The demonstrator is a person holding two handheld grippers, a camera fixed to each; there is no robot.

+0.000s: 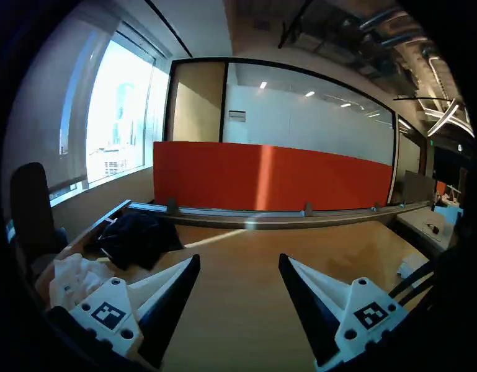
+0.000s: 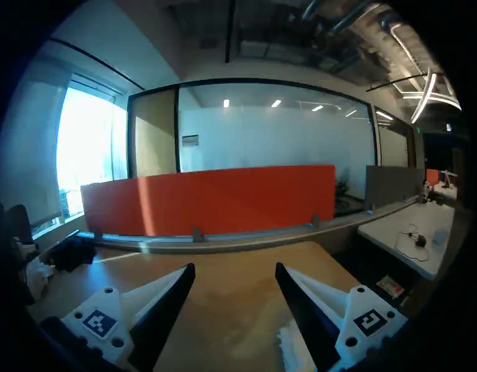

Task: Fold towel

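Towel (image 2: 292, 347), white, lies on the wooden table (image 2: 232, 304) beneath and between the spread right tongs (image 2: 234, 266); the left tongs (image 1: 239, 256) likewise stand spread

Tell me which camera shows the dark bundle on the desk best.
The left gripper view. There the dark bundle lies fairly near on the desk, by its left edge, with its folds visible. The right gripper view shows it small and far off to the left, a dark shape without detail.
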